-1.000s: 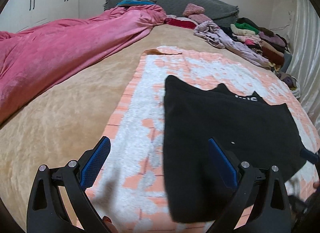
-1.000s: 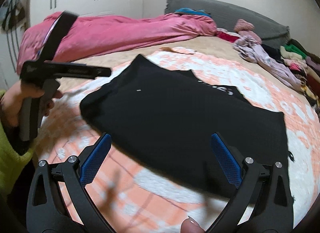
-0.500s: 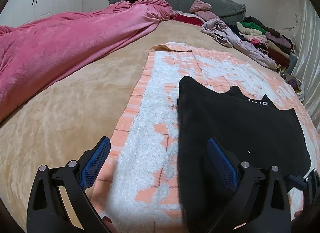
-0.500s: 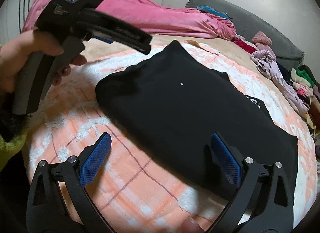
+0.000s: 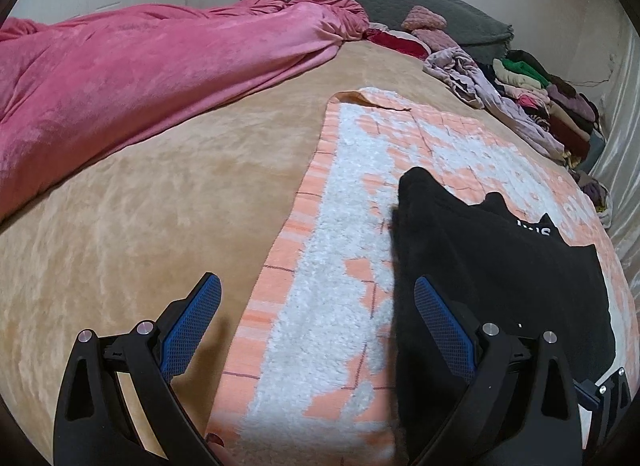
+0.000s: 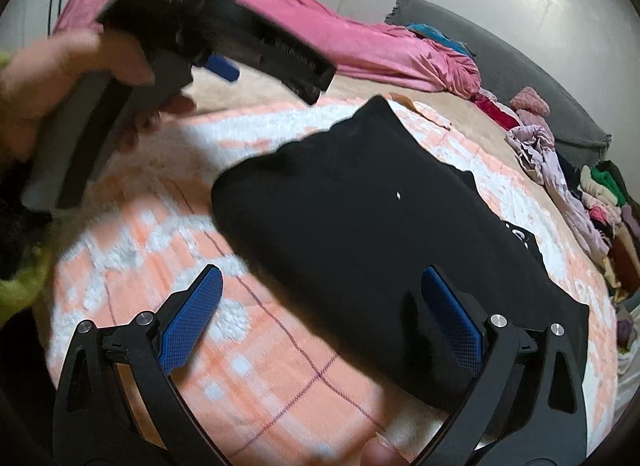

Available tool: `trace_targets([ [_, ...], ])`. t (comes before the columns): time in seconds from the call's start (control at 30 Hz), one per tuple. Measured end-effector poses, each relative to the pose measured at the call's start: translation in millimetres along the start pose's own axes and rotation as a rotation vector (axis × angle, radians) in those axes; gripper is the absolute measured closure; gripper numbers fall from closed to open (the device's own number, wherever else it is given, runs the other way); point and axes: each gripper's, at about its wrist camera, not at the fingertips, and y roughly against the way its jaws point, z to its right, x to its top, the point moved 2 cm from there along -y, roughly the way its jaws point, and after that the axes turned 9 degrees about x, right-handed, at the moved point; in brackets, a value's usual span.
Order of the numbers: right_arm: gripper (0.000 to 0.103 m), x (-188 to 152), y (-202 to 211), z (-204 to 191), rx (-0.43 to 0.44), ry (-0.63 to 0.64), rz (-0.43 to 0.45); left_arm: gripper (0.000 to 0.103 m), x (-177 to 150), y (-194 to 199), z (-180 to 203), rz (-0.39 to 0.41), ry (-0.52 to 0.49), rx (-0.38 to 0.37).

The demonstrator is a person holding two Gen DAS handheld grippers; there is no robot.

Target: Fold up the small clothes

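Right wrist: black garment (image 6: 380,225) under right claw (image 6: 320,314)

Left wrist view sits low behind the spread left gripper (image 5: 316,318), facing up the bed (image 5: 160,217) toward the grey headboard (image 5: 420,1). Right wrist view looks closer, angled across the black garment (image 6: 380,217). Both share the orange-white towel (image 5: 328,306), pink blanket (image 5: 140,65), clothes pile (image 5: 536,101).
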Motion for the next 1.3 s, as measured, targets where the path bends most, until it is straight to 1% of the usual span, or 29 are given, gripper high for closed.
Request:
trace_targets([
  [0.07, 0.009, 4.4, 7.7, 14.0, 0.020, -0.064, 0.049, 0.006, -0.8, -1.4, -1.7, -0.005, 0.009, -0.005],
  [0.13, 0.010, 9.1, 10.6, 34.8, 0.039, -0.148, 0.069, 0.006, -0.5, -0.1, -1.4, -0.001, 0.013, -0.012],
  [0.17, 0.014, 11.3, 8.8, 46.9, 0.054, -0.198, 0.066, 0.006, -0.1, 0.8, -0.8, 0.003, 0.012, -0.018],
  [0.23, 0.037, 16.1, 0.8, 72.8, 0.092, -0.296, 0.057, 0.006, 0.6, 4.1, 1.5, 0.018, 0.009, -0.038],
  [0.3, 0.044, 18.7, -10.8, 89.9, 0.108, -0.339, 0.028, 0.006, 0.3, 6.2, 3.9, 0.029, 0.002, -0.054],
  [0.37, 0.044, 21.9, -26.7, 97.5, 0.152, -0.341, -0.023, 0.007, 0.2, 6.6, 6.3, 0.033, -0.003, -0.064],
  [0.4, 0.044, 23.6, -30.2, 96.9, 0.165, -0.335, -0.029, 0.007, 0.6, 5.8, 7.3, 0.033, -0.002, -0.071],
  [0.43, 0.040, 25.4, -30.9, 94.8, 0.168, -0.326, -0.022, 0.007, 1.4, 3.4, 8.6, 0.027, 0.003, -0.078],
  [0.5, 0.037, 27.2, -29.4, 84.7, 0.196, -0.281, -0.005, 0.007, 3.1, -1.8, 10.3, 0.015, 0.013, -0.093],
  [0.6, 0.036, 25.5, -24.6, 65.7, 0.203, -0.195, -0.001, 0.008, 5.5, -12.4, 14.0, -0.015, 0.032, -0.126],
  [0.67, 0.036, 23.2, -18.4, 51.7, 0.218, -0.136, 0.003, 0.013, 6.6, -18.0, 16.3, -0.030, 0.044, -0.150],
  [0.7, 0.036, 21.8, -16.4, 45.1, 0.220, -0.107, 0.001, 0.021, 7.2, -20.4, 17.0, -0.037, 0.049, -0.159],
  [0.77, 0.036, 19.4, -12.4, 28.8, 0.190, -0.019, -0.006, 0.022, 9.3, -25.5, 19.3, -0.052, 0.063, -0.181],
  [0.87, 0.036, 19.3, -13.2, 9.5, 0.140, 0.102, -0.012, 0.024, 16.3, -31.4, 28.7, -0.063, 0.053, -0.223],
  [0.93, 0.036, 17.9, -17.1, -5.3, 0.112, 0.173, -0.029, 0.032, 21.0, -36.0, 35.6, -0.079, 0.053, -0.269],
  [1.0, 0.036, 14.4, -22.0, -17.5, 0.065, 0.248, -0.047, 0.036, 23.3, -41.2, 41.1, -0.091, 0.044, -0.283],
  [1.03, 0.036, 12.5, -23.0, -24.3, 0.032, 0.293, -0.045, 0.040, 24.4, -44.4, 43.2, -0.098, 0.040, -0.288],
  [1.1, 0.036, 11.5, -24.0, -28.5, -0.010, 0.325, -0.039, 0.046, 26.8, -54.4, 45.6, -0.124, 0.049, -0.314],
  [1.2, 0.036, 14.6, -27.5, -28.4, -0.052, 0.308, -0.031, 0.048, 31.7, -70.6, 46.8, -0.149, 0.060, -0.319],
  [1.23, 0.038, 15.1, -28.9, -27.0, -0.054, 0.304, -0.028, 0.051, 33.8, -74.8, 47.9, -0.153, 0.058, -0.322],
  [1.27, 0.044, 15.0, -29.1, -26.5, -0.051, 0.296, -0.024, 0.054, 37.4, -81.4, 50.1, -0.163, 0.052, -0.333],
  [1.3, 0.061, 14.8, -29.7, -26.0, -0.037, 0.288, -0.021, 0.063, 39.8, -85.0, 50.8, -0.166, 0.049, -0.346],
])
